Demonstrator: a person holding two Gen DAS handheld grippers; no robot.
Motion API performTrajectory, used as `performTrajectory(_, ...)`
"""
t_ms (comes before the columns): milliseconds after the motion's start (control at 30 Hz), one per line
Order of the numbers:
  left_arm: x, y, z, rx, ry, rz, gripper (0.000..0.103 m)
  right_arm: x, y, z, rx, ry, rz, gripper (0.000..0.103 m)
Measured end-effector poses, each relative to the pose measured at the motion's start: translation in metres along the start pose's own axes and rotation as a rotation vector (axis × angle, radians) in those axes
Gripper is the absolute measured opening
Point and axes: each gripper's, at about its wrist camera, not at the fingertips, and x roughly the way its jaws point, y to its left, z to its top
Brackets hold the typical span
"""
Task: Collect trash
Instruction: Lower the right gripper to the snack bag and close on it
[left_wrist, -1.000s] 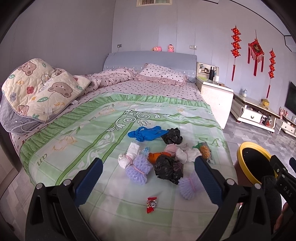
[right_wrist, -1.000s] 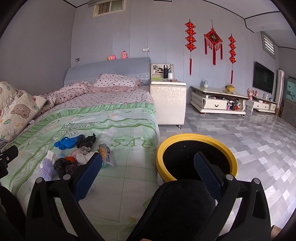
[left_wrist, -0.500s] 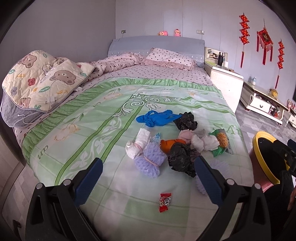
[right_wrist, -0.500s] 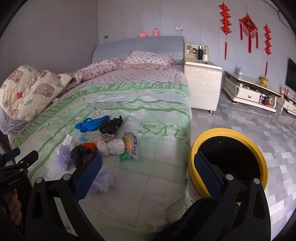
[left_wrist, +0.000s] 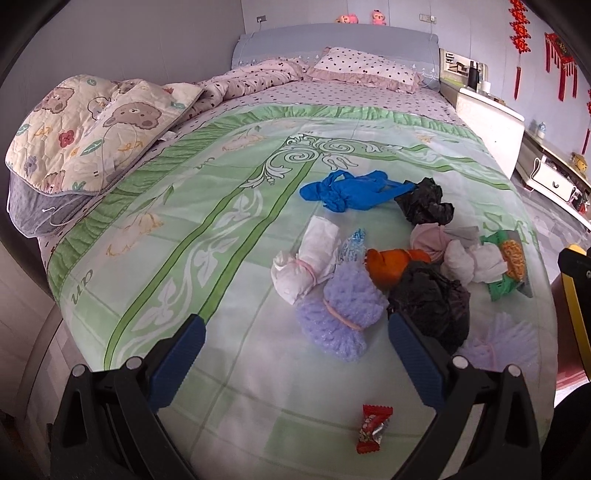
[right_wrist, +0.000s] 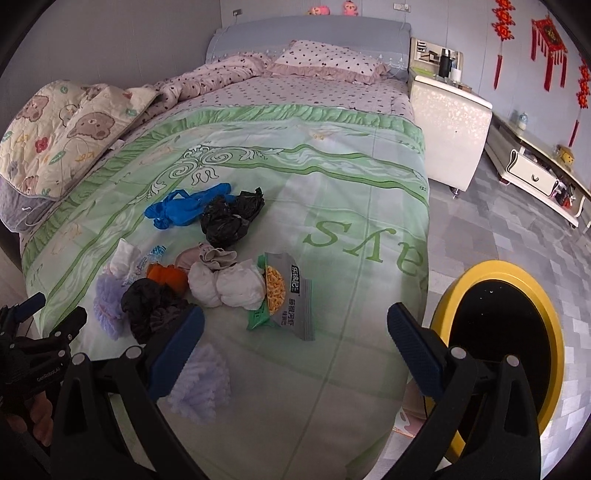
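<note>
Both hand-held grippers have swung in toward the green-patterned bed since a second ago. The left hand-held gripper hangs wide open and empty over the lilac mesh bundle near the foot edge; the right hand-held gripper is likewise wide open and empty. The pile of crumpled trash bundles lies mid-bed, and the yellow-rimmed black bin stands on the floor beside the bed's right edge.
</note>
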Motion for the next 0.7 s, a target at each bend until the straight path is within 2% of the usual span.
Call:
performTrajectory(100,0.014,0.002,0.006,-0.007,0.037,0.000,0.096,0.022,0.000,0.010,0.012,0.035,0.009,0.095)
performTrajectory(233,0.026,0.007,0.012,-0.016,0.045,0.005,0.096,0.045,-0.004,0.015,0.040,0.068,0.044,0.095)
performTrajectory(600,0.044,0.000,0.013,0.002,0.058,-0.059,0.096,0.069,-0.026,0.019,0.140,0.080,0.132,0.095)
performTrajectory(700,0.048,-0.001,0.014,0.002,0.063,-0.076,0.096,0.074,-0.025,0.019,0.130,0.089,0.124,0.094)
